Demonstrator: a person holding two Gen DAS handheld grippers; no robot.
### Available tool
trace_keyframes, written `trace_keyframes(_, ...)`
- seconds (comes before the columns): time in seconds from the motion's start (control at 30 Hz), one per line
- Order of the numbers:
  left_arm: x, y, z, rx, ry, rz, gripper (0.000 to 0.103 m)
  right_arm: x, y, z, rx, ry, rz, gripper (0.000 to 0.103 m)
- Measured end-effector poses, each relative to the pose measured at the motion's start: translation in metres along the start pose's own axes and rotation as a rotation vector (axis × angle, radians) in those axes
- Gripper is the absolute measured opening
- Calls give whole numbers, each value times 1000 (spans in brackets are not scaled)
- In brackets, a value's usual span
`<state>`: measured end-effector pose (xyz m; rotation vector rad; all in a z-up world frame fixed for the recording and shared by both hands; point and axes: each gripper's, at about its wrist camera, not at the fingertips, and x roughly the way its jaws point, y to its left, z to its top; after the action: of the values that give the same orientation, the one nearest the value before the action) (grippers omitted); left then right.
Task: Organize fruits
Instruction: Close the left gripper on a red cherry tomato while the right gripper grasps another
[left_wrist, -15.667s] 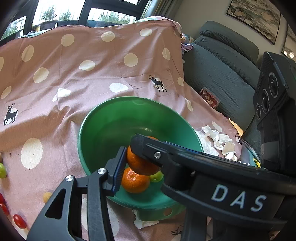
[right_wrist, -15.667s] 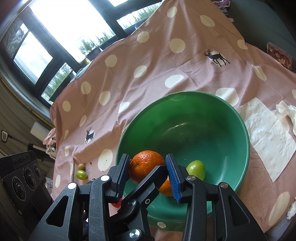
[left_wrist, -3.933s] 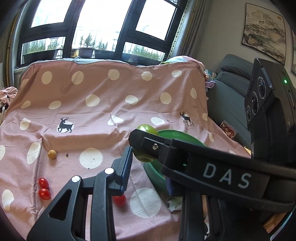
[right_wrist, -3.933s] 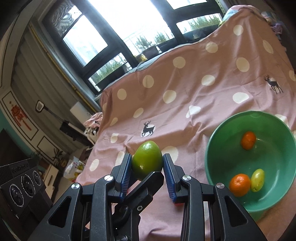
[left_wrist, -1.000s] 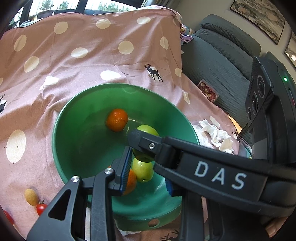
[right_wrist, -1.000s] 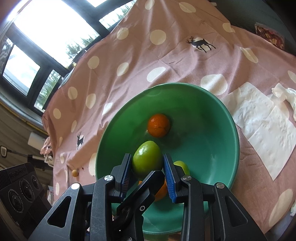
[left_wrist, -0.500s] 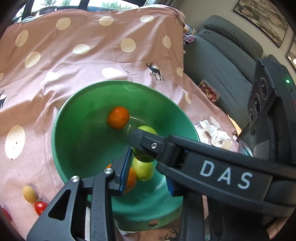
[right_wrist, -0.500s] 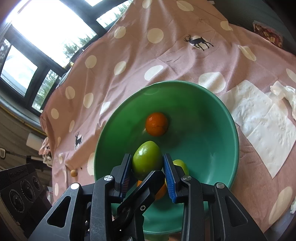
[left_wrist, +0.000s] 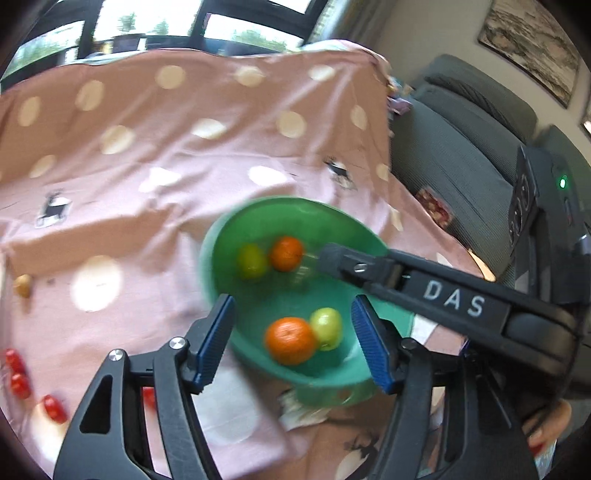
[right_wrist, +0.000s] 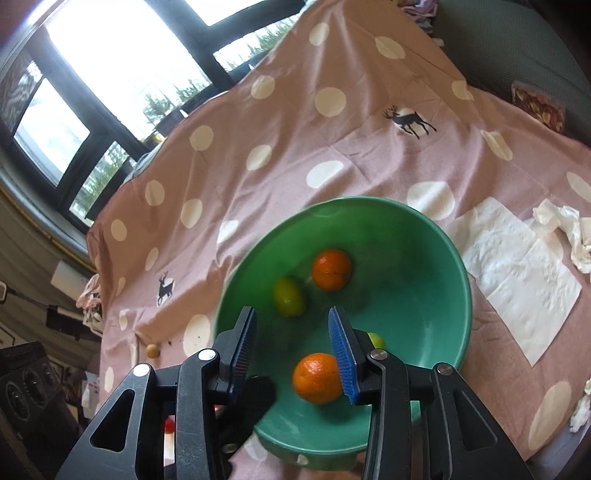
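L wrist view: left gripper (left_wrist: 291, 343) wide open, holding nothing, above round green plastic bowl (left_wrist: 221, 236). Small red cherry tomatoes (left_wrist: 16, 373) lie well to its left, near cloth's left edge, so L hand likely nearer.

R wrist view: right gripper (right_wrist: 291, 347) open, empty, over bowl; round green lime (right_wrist: 288, 291) lies inside, just ahead.

Four fruits are sitting in the bowl (right_wrist: 458, 258), itself resting on the tablecloth (right_wrist: 295, 155). Two are lying toward the far side, the lime (right_wrist: 288, 296) just left of the mandarin (right_wrist: 331, 269); two are lying at the near side, a second mandarin (right_wrist: 316, 376) w/ another lime (right_wrist: 376, 339) beside it on the right. Right of the bowl, a napkin (right_wrist: 517, 280) is lying flat on the cloth. Left of the bowl, cherry tomatoes (left_wrist: 16, 373) and a small round fruit (left_wrist: 23, 285) are scattered across the cloth, well apart from it.
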<state>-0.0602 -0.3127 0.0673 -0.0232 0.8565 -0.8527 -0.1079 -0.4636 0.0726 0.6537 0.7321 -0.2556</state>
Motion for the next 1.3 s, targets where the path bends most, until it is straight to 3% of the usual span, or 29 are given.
trace_keyframes(0.1,-26,21,-3,-36,-26,66,66,-2,11,-1,-27,-3,18,41)
trace_keyframes(0.2,-50,47,-9,-82,-50,179,69,-3,25,-3,-61,-7,31,42)
trace_keyframes(0.4,-94,109,-33,-246,-118,346,69,0,56,-11,-145,6,48,42)
trace_keyframes(0.7,-101,169,-54,-422,-77,397,67,18,98,-30,-277,70,32,42)
trace_keyframes(0.9,-99,183,-60,-456,-54,392,66,37,115,-42,-313,145,35,42)
trace_keyframes(1.1,-86,190,-65,-472,3,426,57,57,129,-58,-347,244,54,42)
trace_keyframes(1.3,-74,196,-70,-493,43,443,48,82,128,-68,-348,322,-11,42)
